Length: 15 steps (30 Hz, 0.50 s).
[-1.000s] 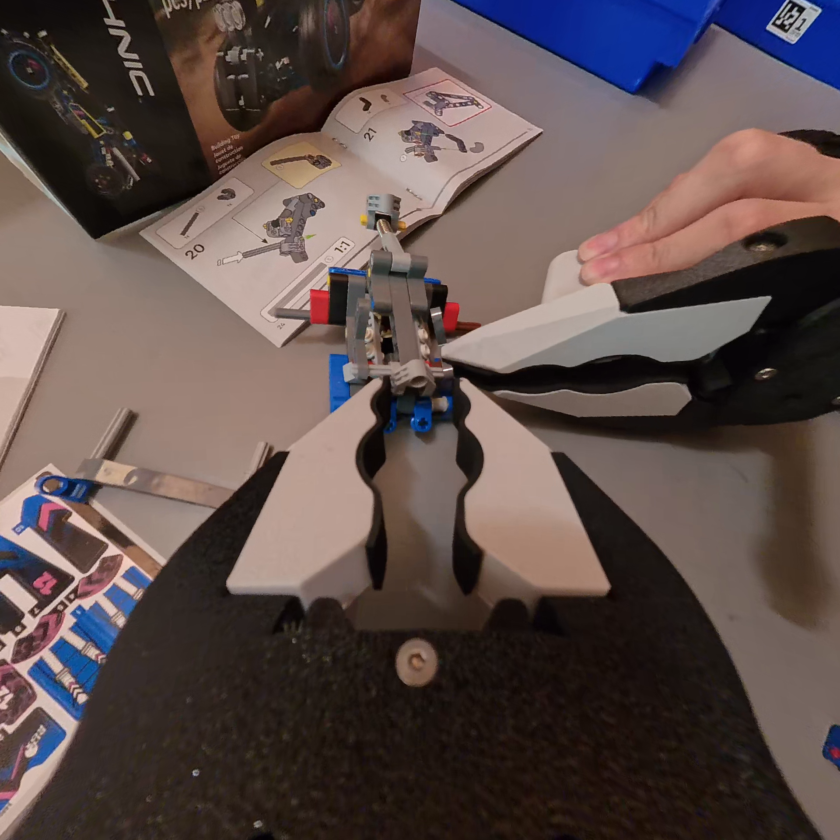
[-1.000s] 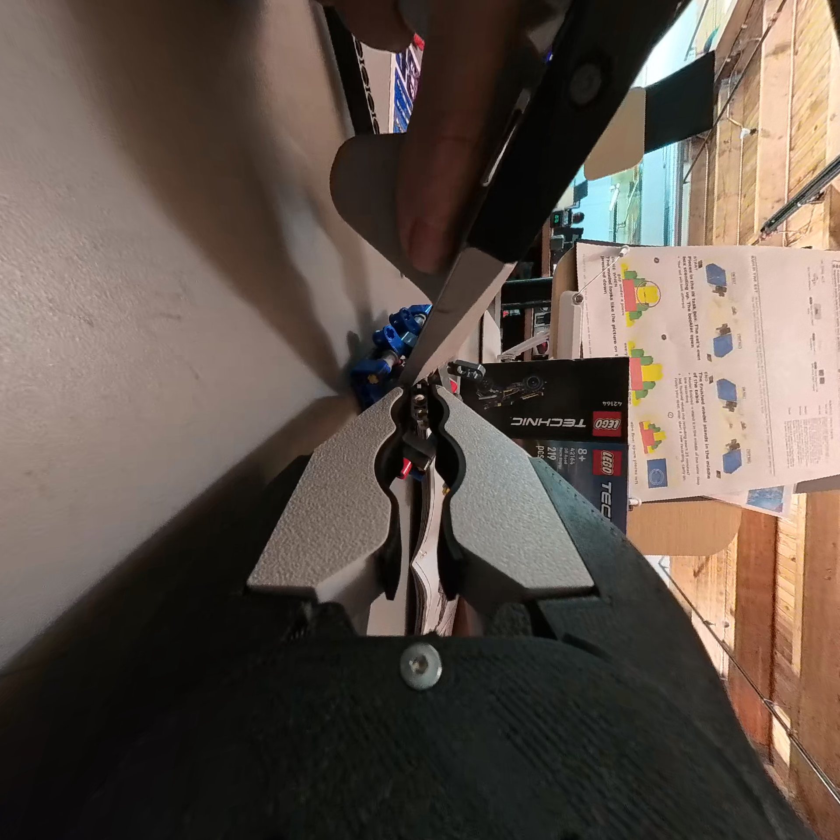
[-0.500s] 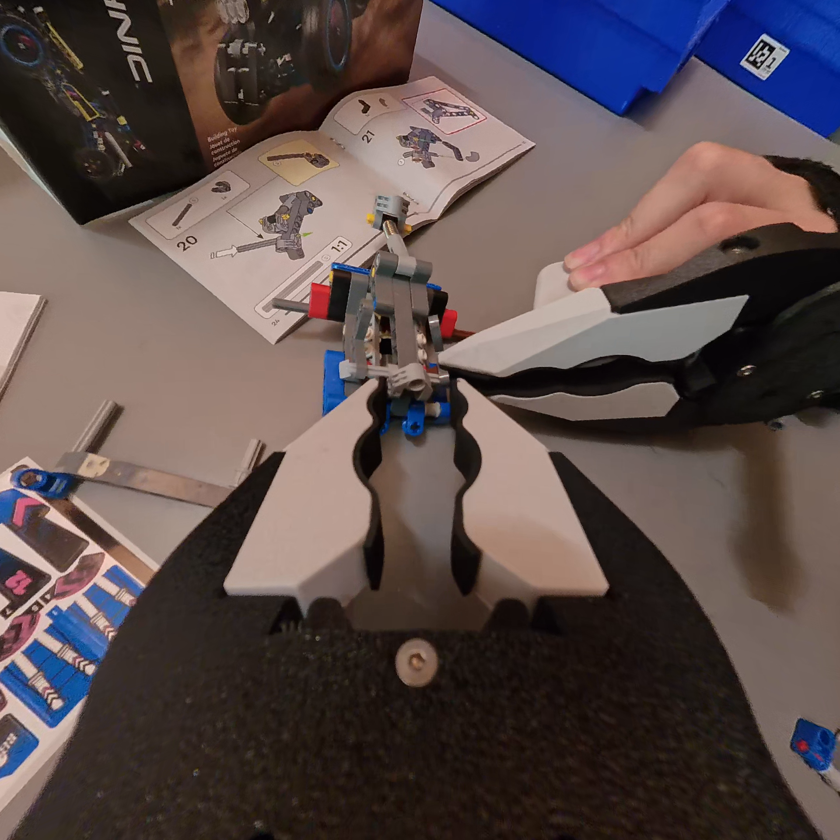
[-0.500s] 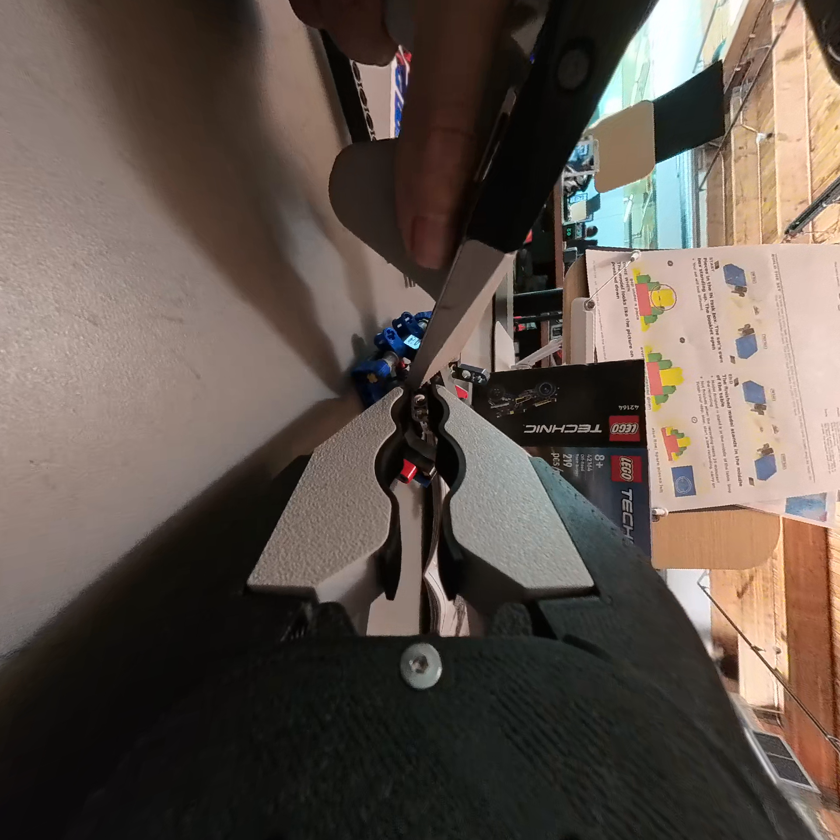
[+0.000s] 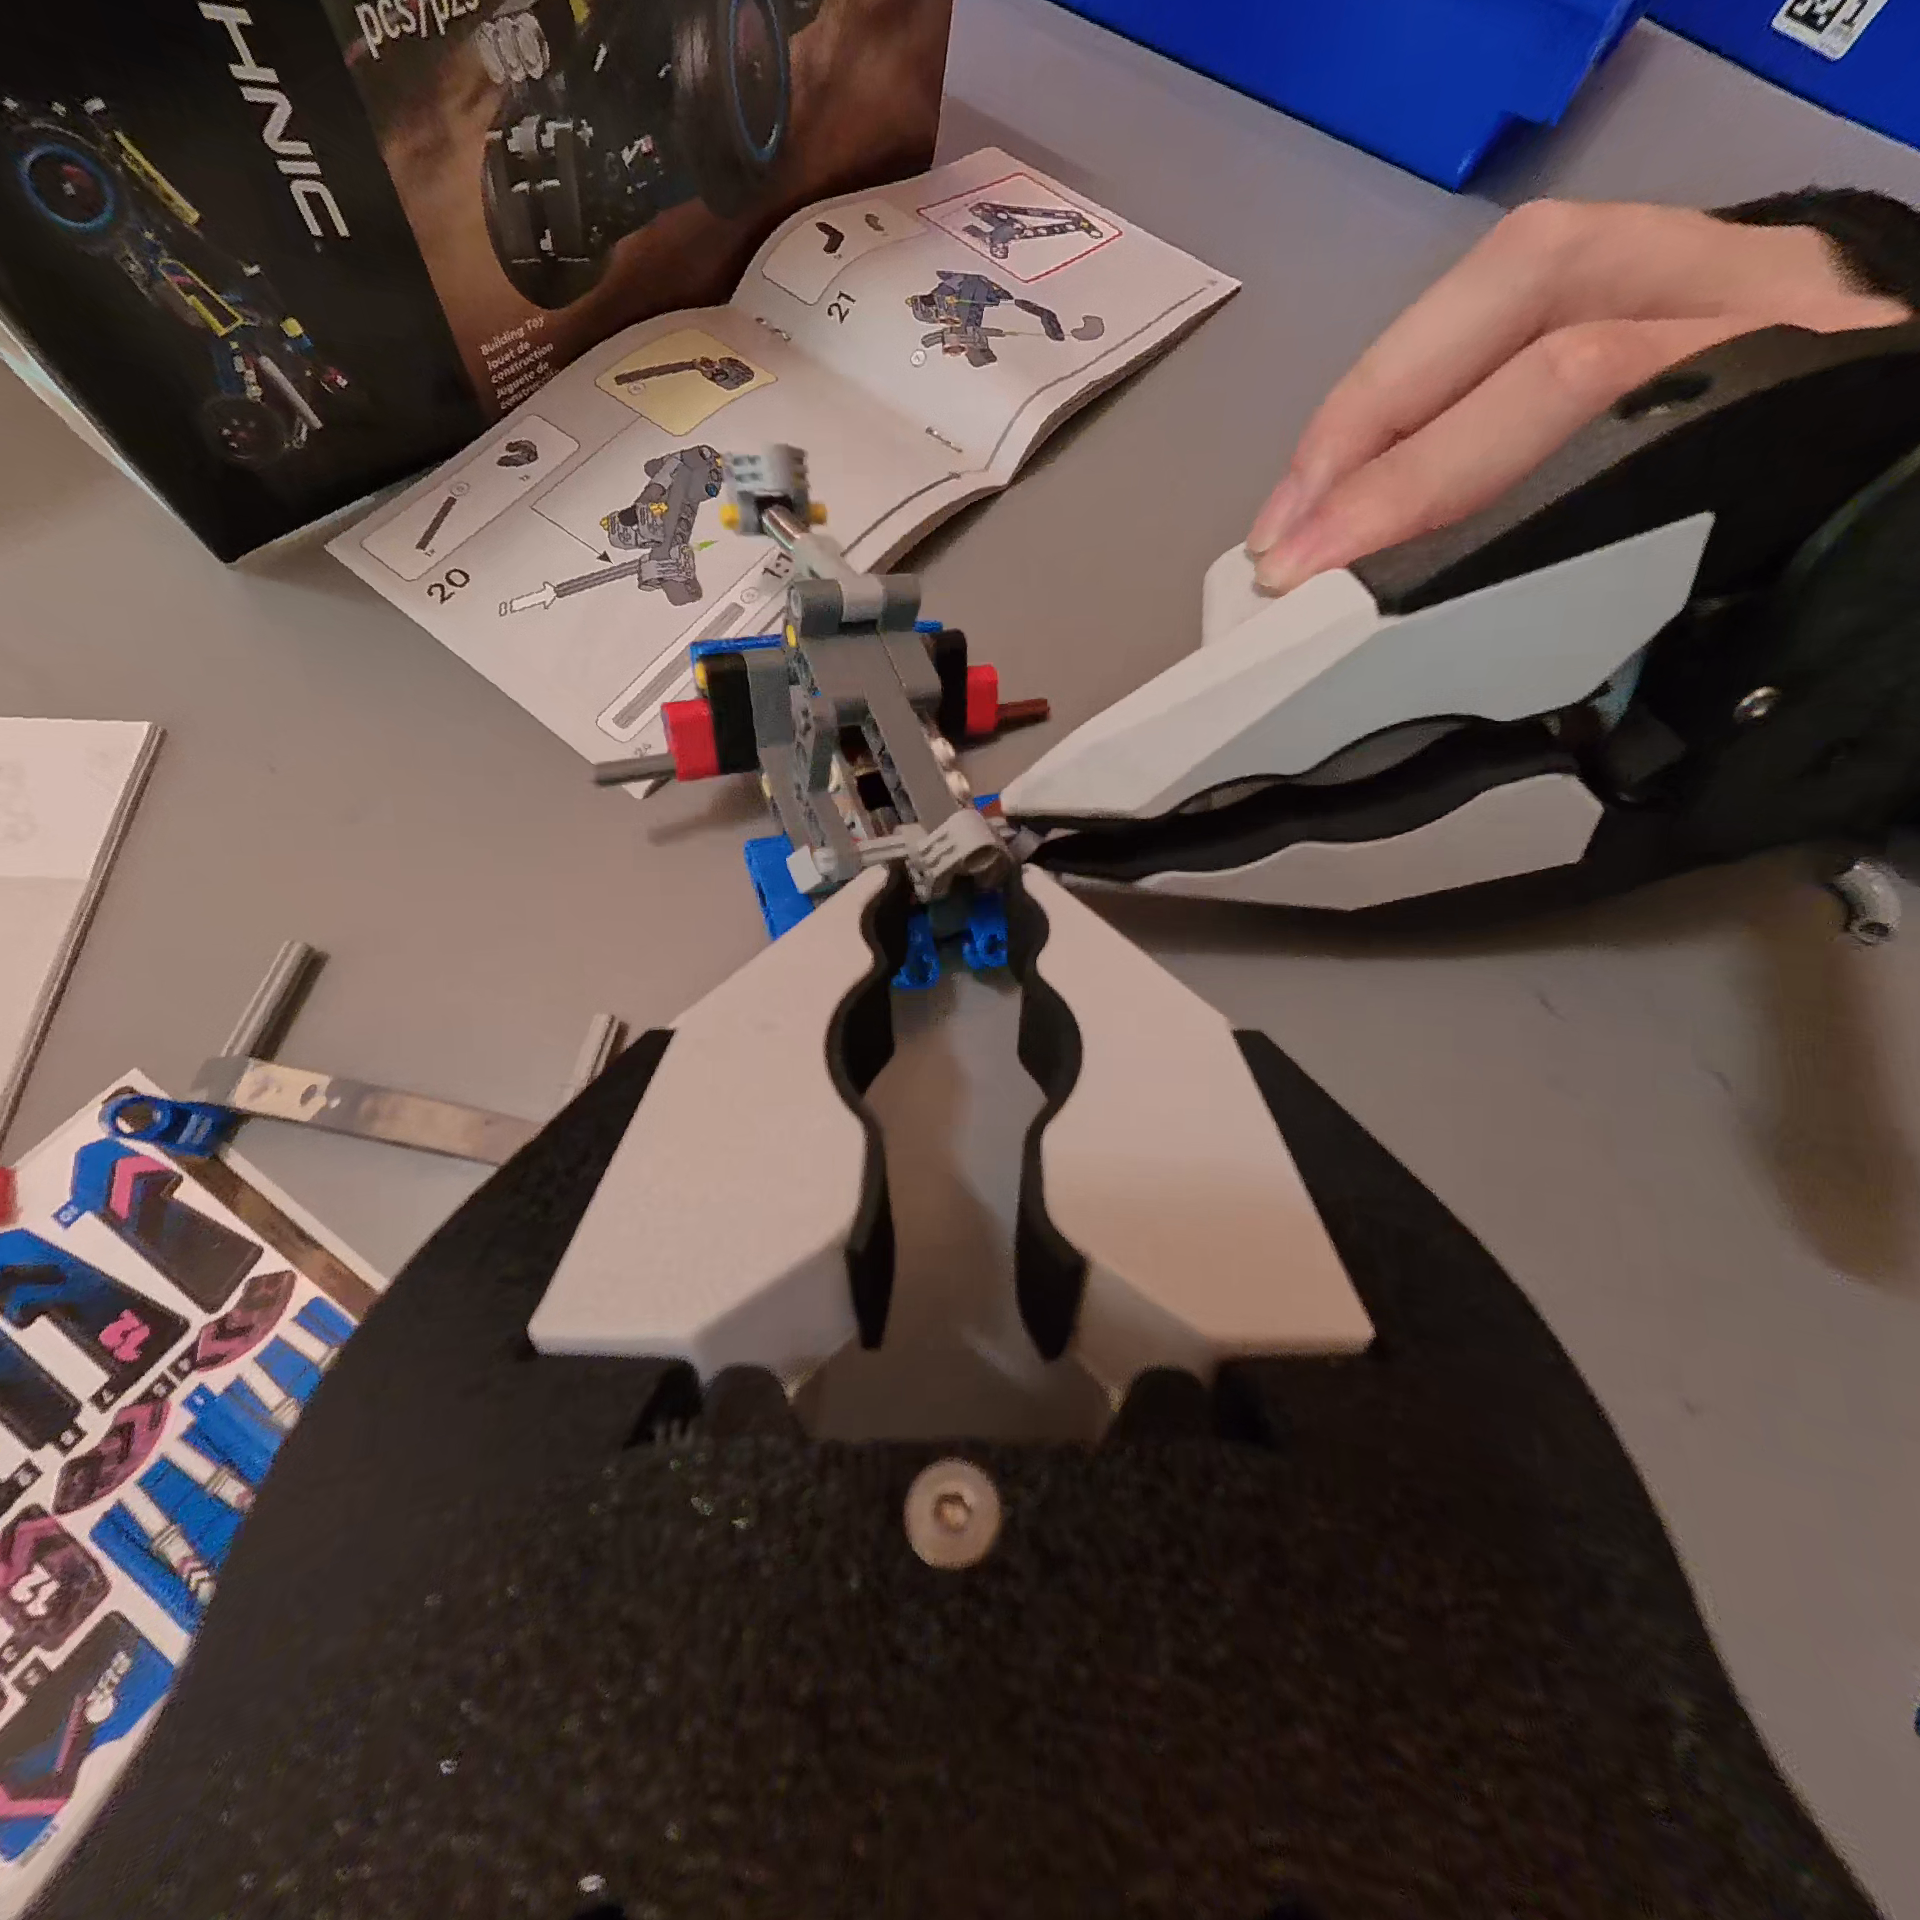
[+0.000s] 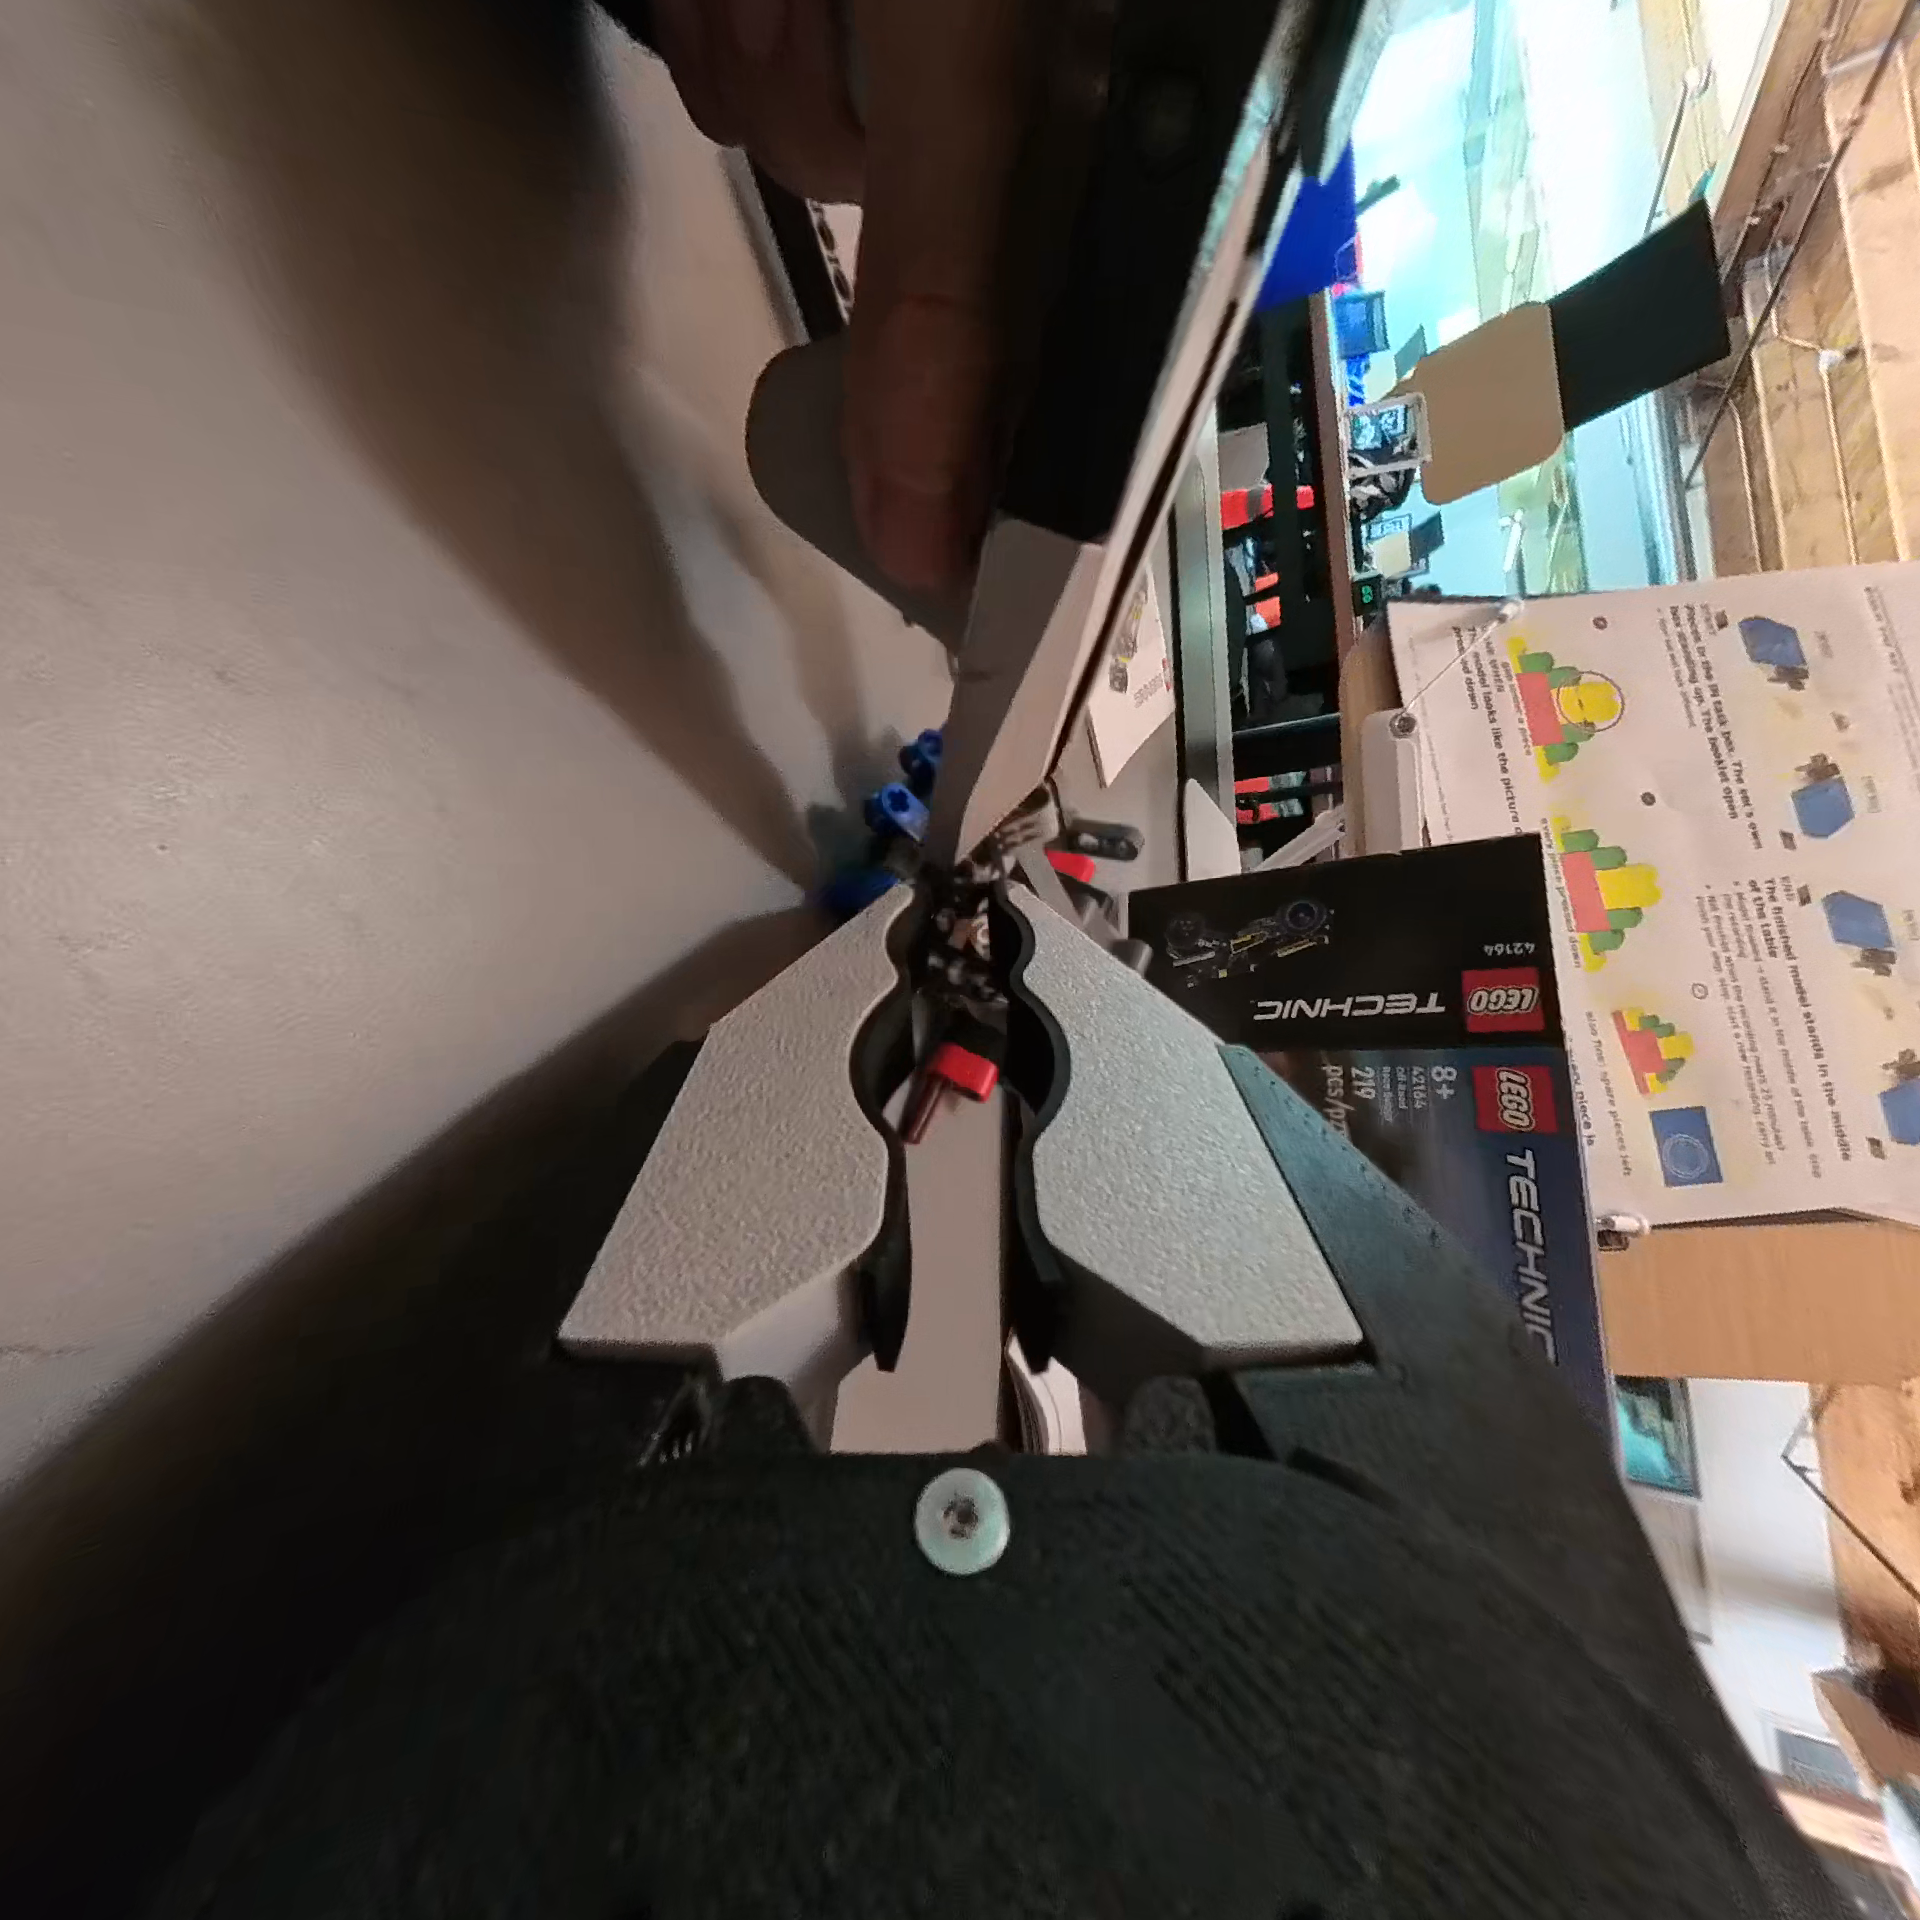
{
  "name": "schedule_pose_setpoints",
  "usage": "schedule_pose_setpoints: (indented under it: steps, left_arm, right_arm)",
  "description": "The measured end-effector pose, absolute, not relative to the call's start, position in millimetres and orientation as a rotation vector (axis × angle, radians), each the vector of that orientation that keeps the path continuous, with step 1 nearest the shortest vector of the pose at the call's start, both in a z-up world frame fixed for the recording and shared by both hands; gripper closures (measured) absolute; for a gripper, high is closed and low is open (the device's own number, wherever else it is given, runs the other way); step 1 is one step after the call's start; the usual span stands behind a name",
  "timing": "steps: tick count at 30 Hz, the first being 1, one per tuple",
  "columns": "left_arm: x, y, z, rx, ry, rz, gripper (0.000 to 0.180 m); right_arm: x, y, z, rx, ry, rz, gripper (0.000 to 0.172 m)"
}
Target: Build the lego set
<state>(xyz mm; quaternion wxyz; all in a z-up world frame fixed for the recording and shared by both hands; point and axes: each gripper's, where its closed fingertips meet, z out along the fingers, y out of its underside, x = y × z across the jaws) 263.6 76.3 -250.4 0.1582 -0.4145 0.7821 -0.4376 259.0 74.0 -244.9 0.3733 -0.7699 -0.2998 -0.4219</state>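
Brick model (image 5: 852,727), a small frame of grey beams on blue pieces with red blocks (image 5: 691,732) on a cross axle, stands on the grey table (image 5: 1351,1039), with its far end over the edge of the open instruction booklet (image 5: 831,343). It looks only partly built. No wheels are on it, unlike the vehicle pictured on the dark box (image 5: 312,208) behind. The sticker sheet (image 5: 125,1351) at the near left has many stickers on it, and a loose blue piece (image 5: 156,1122) lies beside a metal strip. The left gripper (image 5: 954,883) has its fingers set narrow around the near end of the model. The pale grey connector there sits between the tips, and the pads seem to press on it. The right gripper (image 5: 1023,831), guided by a hand (image 5: 1507,364), comes from the right side. Its fingers are almost together, with the tips at the same connector. Whether they pinch a part of the model or only touch it, I cannot tell. In its own view, model parts show between the tips (image 6: 961,904), but blurred.
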Motion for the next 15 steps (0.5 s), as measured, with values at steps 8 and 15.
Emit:
schedule_pose_setpoints:
  steps: [8, 15]
  left_arm:
    - [263.6, 76.4, -251.0, -1.132, 2.255, -1.231, 0.165]
    - [261.8, 76.2, -252.0, -1.053, 2.313, -1.232, 0.167]
  right_arm:
    - [259.3, 73.2, -244.4, -1.969, -0.788, -0.979, 0.167]
    - [259.9, 69.8, -243.6, -1.982, -0.768, -0.834, 0.167]
